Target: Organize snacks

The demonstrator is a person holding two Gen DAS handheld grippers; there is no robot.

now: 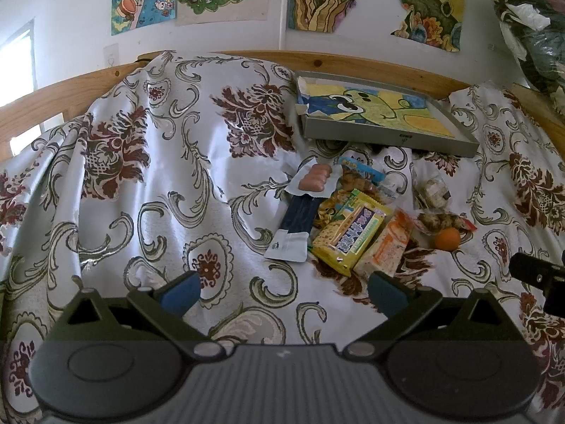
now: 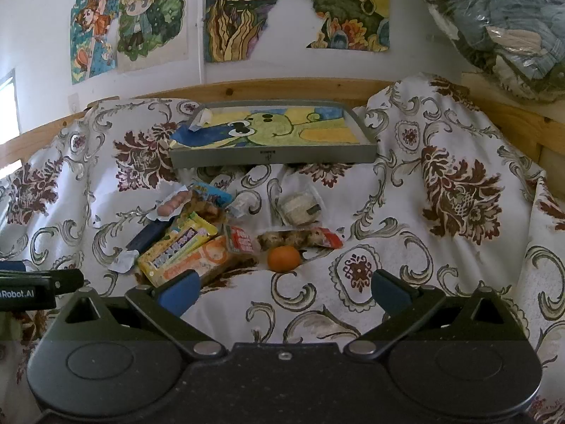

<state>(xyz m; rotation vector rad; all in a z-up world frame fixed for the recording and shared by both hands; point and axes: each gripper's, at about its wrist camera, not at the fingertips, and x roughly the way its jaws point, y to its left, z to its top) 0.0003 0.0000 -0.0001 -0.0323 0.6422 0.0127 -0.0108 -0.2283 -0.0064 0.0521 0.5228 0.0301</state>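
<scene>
A heap of snacks lies on the floral cloth: a yellow packet [image 1: 348, 235] [image 2: 176, 243], an orange packet [image 1: 386, 245] [image 2: 201, 261], a dark blue wrapper [image 1: 295, 222] [image 2: 146, 238], a pink sausage pack [image 1: 314, 178] [image 2: 173, 203], a small orange fruit [image 1: 446, 238] [image 2: 283, 258] and a clear bag of round sweets [image 1: 432, 190] [image 2: 300, 206]. Behind them rests a grey tray [image 1: 392, 137] [image 2: 275, 155] lined with a frog drawing. My left gripper [image 1: 284, 291] is open, short of the heap. My right gripper [image 2: 284, 291] is open, just before the fruit. Both hold nothing.
The floral cloth [image 1: 159, 183] [image 2: 441, 212] is rumpled over a bed with a wooden rail [image 1: 70, 88] [image 2: 282, 86] behind. Drawings hang on the wall. A bagged bundle of clothes [image 2: 505, 24] sits at the upper right. The other gripper shows at the frame edge [image 1: 540, 275] [image 2: 31, 284].
</scene>
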